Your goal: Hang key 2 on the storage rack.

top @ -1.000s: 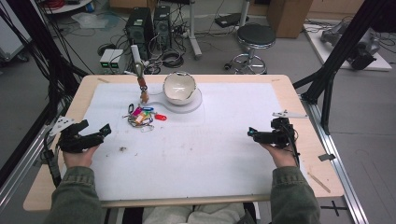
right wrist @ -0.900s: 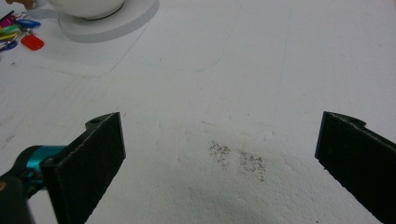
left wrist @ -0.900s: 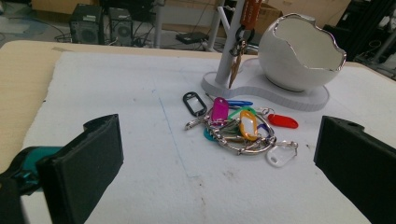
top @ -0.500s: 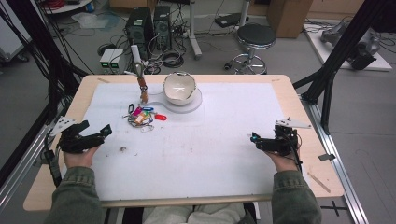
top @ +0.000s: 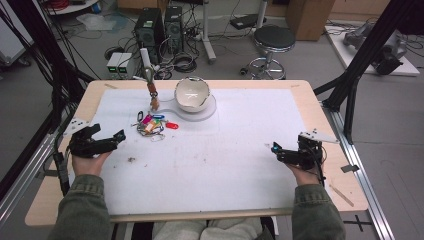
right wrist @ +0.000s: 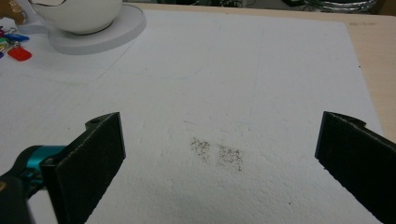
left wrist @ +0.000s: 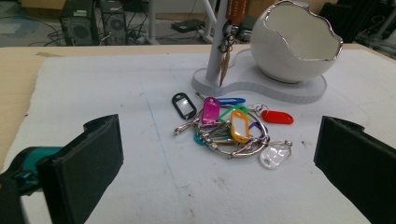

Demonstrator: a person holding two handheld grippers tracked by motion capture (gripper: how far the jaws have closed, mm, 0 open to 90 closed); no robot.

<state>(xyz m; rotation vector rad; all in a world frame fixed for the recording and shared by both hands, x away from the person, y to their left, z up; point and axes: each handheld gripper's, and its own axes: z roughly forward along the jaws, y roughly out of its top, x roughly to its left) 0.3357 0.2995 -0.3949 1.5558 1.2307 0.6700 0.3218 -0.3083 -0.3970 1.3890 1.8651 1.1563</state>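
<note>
- Table (top: 320, 95): wooden top w/ white mat (top: 225, 165) covering most of it; fills centre of high view.
- Stand (top: 200, 107): white base, upper centre of high view; carries egg-shaped bowl (top: 191, 93) w/ silver rim and an upright post (top: 147, 67) at its left end. Brown tag hangs off the post.
- Your left gripper (top: 112, 140): lower left of high view, resting on mat edge. Jaws spread wide, nothing between them; in left gripper view they frame the keys.
- Your right gripper (top: 277, 150): lower right of high view, well apart from the keys. Jaws spread wide, holding nothing; bare mat w/ a grey smudge (right wrist: 217, 154) between them.
- Key bunch (top: 152, 125): coloured tags on rings, flat on mat, just below-left of stand, near left gripper.
</note>
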